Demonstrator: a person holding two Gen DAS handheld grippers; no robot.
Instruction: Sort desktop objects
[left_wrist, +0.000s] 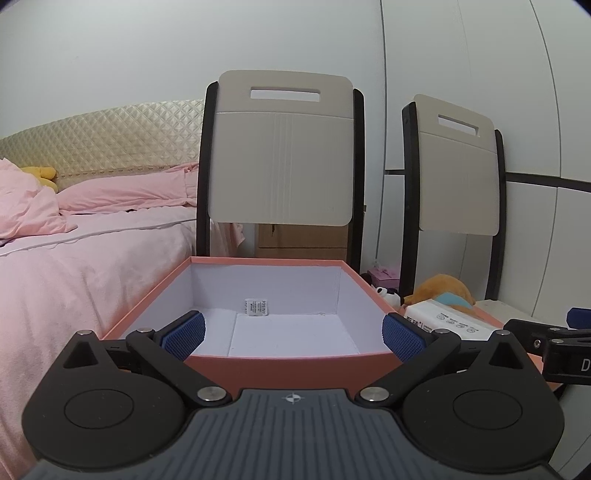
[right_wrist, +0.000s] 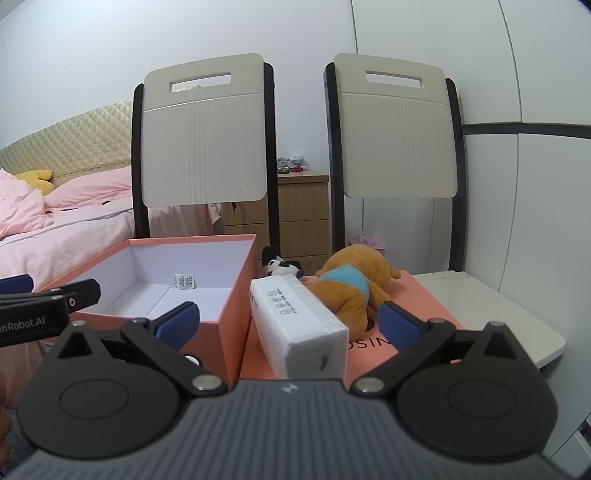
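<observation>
Tissues (right_wrist: 299, 325) and a plush (right_wrist: 354, 291) lie on the lid (right_wrist: 424, 306) beside the box (right_wrist: 236, 295); both grippers, left (left_wrist: 291, 334) and right (right_wrist: 288, 321), gape wide, holding nothing.

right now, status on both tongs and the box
Left tongs open, empty, at pink box front edge. Right tongs open over tissue pack. Box holds only a small packet. Nothing blocking.

White tissue pack (right_wrist: 301, 325) beside open box (right_wrist: 236, 291)
</observation>
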